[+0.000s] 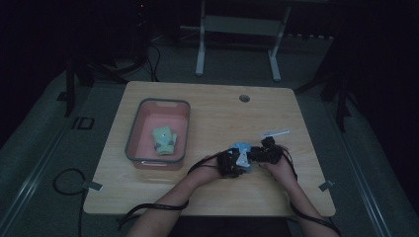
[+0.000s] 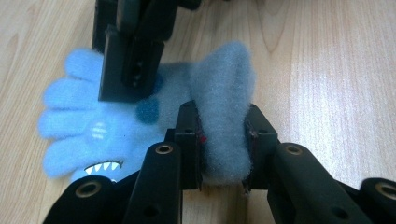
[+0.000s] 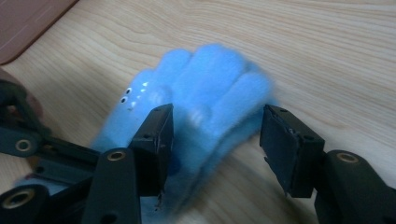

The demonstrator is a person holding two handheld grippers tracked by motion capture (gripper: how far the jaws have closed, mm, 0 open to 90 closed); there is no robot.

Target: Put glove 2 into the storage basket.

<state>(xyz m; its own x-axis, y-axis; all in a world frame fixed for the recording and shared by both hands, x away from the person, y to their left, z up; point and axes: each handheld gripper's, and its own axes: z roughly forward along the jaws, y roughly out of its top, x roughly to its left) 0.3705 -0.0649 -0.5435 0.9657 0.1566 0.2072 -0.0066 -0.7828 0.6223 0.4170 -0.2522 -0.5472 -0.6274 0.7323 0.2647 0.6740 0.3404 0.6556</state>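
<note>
Here the blue glove (image 2: 116, 126) lies on the wooden worktop (image 1: 212, 118) in front of the person, right of the pink bin (image 1: 143, 111) that holds a green glove (image 1: 164, 140). The left gripper (image 2: 223, 135) is clamped tight on its grey cuff (image 2: 224, 93). The right gripper (image 3: 215, 140) stands partly open, its pads apart from the fabric, straddling the glove's fingers (image 3: 215, 70).

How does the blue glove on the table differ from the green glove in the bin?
The blue glove lies on the bare wooden table; the green glove lies inside the pink bin. The blue glove's cuff is pinched by the left gripper, with the right gripper open around its fingers; the green glove lies untouched. Both look like small fuzzy gloves with printed marks.
</note>
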